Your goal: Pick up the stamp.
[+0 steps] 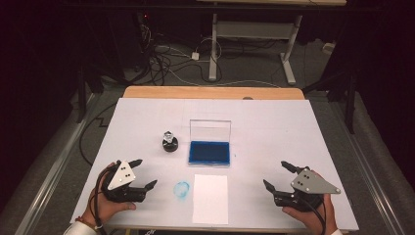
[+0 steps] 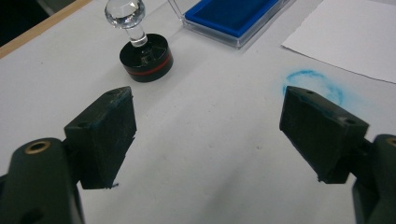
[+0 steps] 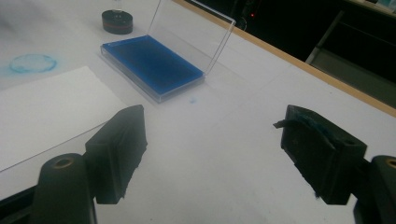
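Stamp [image 1: 170,141] — unheld, left of open ink pad [image 1: 209,152]; paper [image 1: 211,198] near. Your left gripper [image 1: 145,172] and right gripper [image 1: 275,176]: jaws spread, empty. Next, probably — grasp the stamp's knob.

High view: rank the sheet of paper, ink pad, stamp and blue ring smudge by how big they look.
1. Sheet of paper
2. Ink pad, base tray alone; close to the paper with its raised clear lid
3. Stamp and blue ring smudge: alike, left unranked.

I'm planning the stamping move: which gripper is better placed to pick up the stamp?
Left. The left gripper sits on the stamp's side with open jaws and bare table between; the right gripper would have to cross past the ink pad.
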